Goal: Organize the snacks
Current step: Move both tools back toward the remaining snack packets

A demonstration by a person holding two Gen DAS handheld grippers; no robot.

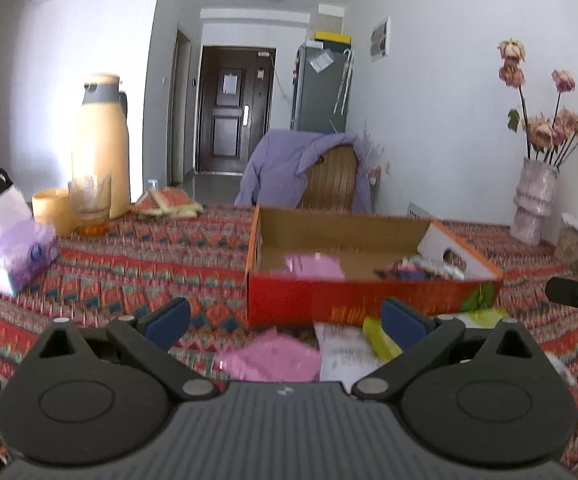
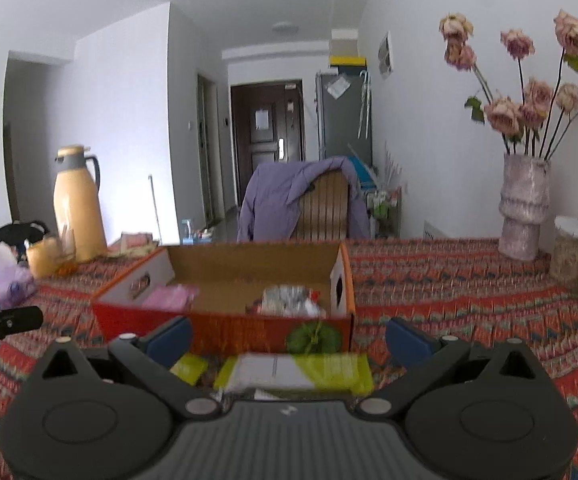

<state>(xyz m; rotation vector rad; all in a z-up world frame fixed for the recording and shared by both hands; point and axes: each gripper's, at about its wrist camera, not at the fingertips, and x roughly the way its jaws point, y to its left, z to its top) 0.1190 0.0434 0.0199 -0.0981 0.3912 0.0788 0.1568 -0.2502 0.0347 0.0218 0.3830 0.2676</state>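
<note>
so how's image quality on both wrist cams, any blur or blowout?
Left wrist: motion blur smears the pink packet and the orange box; backlight washes out the wall behind the yellow thermos. Right wrist: green-and-white packet is soft, box contents smeared. Both: fisheye bends the walls, corners vignette.

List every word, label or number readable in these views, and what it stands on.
None can be read.
Orange box: pictures only, no legible words.
White and green packet: print blurred.
Pink packet: blurred.
Papers on door and grey cabinet: too small.
</note>
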